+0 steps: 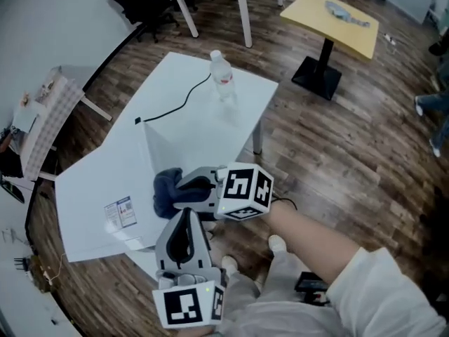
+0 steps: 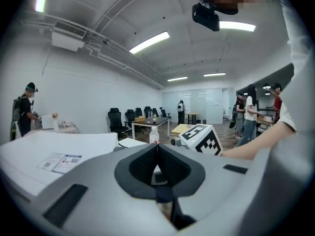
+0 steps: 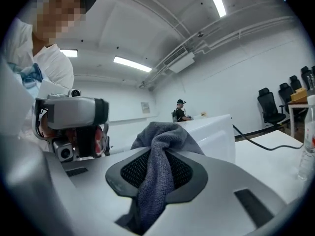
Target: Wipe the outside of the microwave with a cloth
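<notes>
Clamping the grey-blue cloth [image 3: 158,149] between its jaws, the right gripper [image 3: 156,171] is holding the bunched wad at the near edge of the white microwave [image 1: 91,188]. This is probably so the fabric, not the plastic, meets the casing. The left gripper [image 2: 157,154] is hanging just in front of the microwave, its jaws together on nothing, apparently leaving the wiping side free. The cloth is looking soft, ribbed and crumpled, spilling over both pads. The microwave is showing a plain white shell with a label [image 1: 120,212] on top, and a water bottle [image 1: 222,76] is standing well beyond the microwave.
</notes>
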